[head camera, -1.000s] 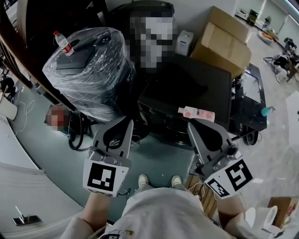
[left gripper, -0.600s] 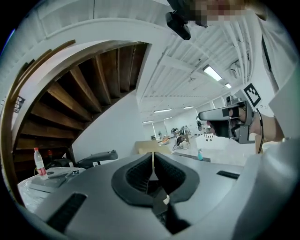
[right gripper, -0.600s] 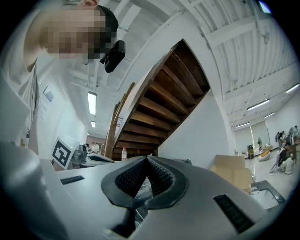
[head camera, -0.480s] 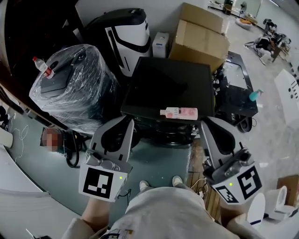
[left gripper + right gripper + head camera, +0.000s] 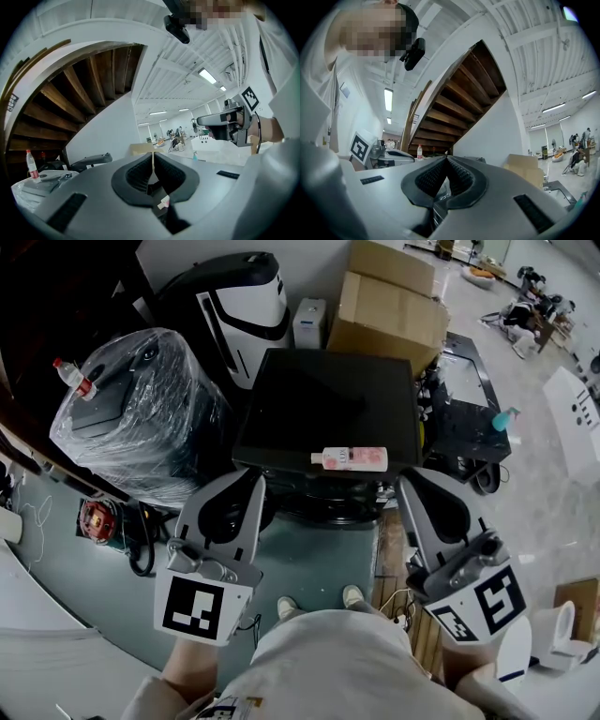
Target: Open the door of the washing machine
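Observation:
The washing machine is a black box straight ahead in the head view, seen from above. A pink bottle lies on its near edge. Its dark front shows only as a strip between my grippers, and I cannot make out the door. My left gripper hangs in front of the machine's left corner, shut and empty. My right gripper hangs in front of the right corner, also shut and empty. In the left gripper view the left gripper's pads meet, and in the right gripper view so do the right gripper's.
A plastic-wrapped machine with a water bottle on it stands to the left. A black-and-white appliance and cardboard boxes stand behind. A black cart is on the right. Cables and a red object lie on the floor.
The head view has swung, so the washing machine now sits centred ahead of both grippers. Both grippers shifted slightly with the person. Their jaws stayed shut.

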{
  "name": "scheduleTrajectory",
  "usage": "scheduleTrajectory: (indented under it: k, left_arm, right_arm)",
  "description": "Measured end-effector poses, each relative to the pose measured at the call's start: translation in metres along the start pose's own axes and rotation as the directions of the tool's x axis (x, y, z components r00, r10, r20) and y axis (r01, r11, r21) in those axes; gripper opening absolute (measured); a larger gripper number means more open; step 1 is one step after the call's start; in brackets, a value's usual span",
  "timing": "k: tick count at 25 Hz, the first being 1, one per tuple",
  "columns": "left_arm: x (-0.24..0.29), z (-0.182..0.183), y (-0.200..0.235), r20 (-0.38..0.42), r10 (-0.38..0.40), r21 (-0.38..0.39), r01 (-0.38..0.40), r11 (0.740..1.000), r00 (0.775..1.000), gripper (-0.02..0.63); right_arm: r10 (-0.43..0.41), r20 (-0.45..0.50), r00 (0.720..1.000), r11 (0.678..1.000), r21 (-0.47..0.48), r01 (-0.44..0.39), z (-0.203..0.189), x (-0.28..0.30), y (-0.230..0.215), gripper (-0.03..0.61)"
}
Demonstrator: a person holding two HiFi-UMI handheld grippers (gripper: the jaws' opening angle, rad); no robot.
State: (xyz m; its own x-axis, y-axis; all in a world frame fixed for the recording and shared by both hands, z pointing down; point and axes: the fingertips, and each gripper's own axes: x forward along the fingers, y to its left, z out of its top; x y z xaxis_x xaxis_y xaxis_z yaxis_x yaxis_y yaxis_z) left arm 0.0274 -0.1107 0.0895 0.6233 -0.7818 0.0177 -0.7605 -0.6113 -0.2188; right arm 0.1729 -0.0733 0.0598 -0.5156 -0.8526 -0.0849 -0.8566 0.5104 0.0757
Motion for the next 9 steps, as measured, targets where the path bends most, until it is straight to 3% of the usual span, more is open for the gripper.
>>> scheduleTrajectory:
  k: [9]
  left_arm:
    - [-0.011,-0.006,0.007,-0.01,0.011,0.002,-0.011,1.0,1.0,0.029]
  right_arm:
    - [0.02,-0.017,1.0,1.0,0.005,-0.02,-0.006,0.006,0.015,0.026]
